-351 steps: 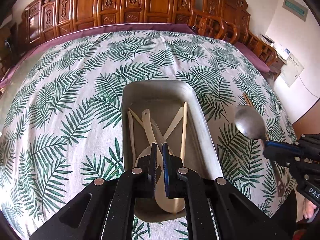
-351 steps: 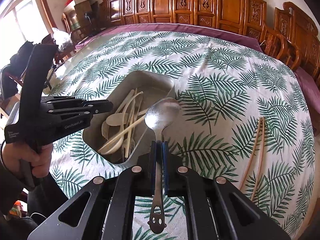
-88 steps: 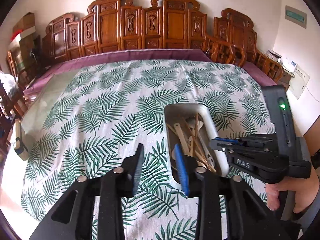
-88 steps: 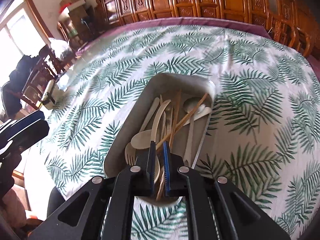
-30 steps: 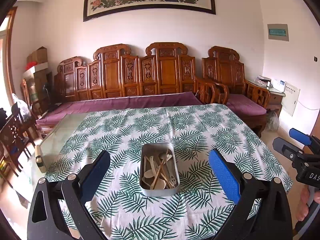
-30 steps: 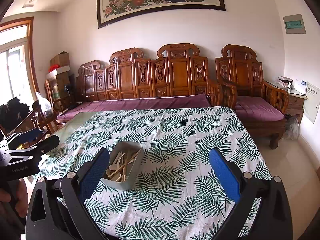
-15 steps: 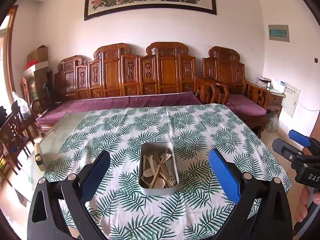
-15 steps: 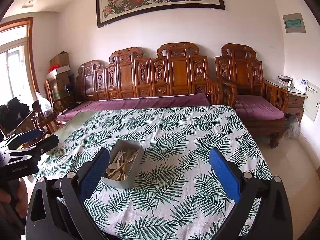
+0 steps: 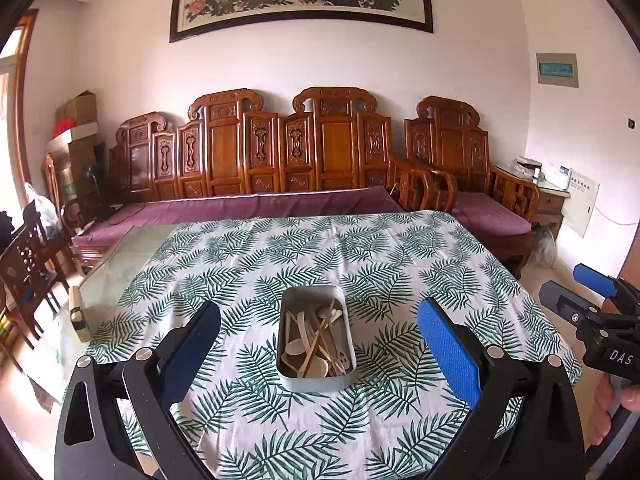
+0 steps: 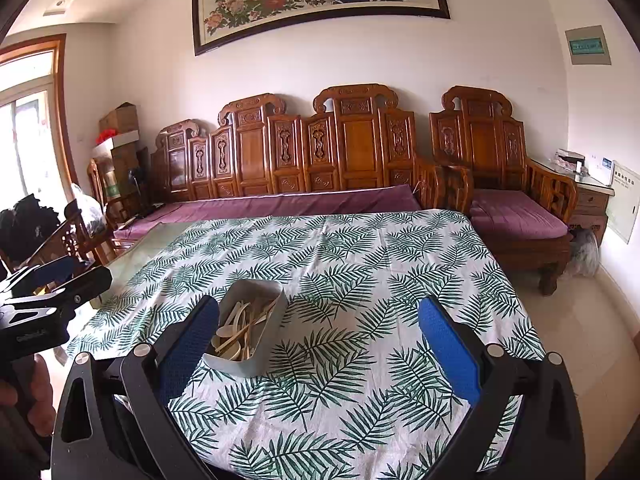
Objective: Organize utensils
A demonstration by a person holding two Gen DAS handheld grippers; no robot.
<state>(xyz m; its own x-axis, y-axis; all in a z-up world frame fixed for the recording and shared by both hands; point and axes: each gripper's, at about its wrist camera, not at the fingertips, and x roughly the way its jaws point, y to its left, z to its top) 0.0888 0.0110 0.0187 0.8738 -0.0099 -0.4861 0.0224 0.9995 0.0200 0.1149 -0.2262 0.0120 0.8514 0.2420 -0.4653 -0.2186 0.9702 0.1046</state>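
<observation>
A grey metal tin stands on the leaf-print tablecloth near the table's front edge. It holds several pale wooden spoons, forks and chopsticks plus a metal spoon. In the right wrist view the same tin sits left of centre. My left gripper is held well back from the table, wide open and empty. My right gripper is likewise wide open with nothing between its fingers. Each gripper also shows at the edge of the other's view, the right gripper and the left gripper.
A carved wooden bench with purple cushions lines the far side of the table. An armchair stands at the back right. Dark wooden chairs are at the left. A bare glass strip of the table lies left of the cloth.
Over the last second almost nothing moves; both grippers stay wide open, back from the table. Earlier the right gripper held a metal spoon, which now lies in the tin.
</observation>
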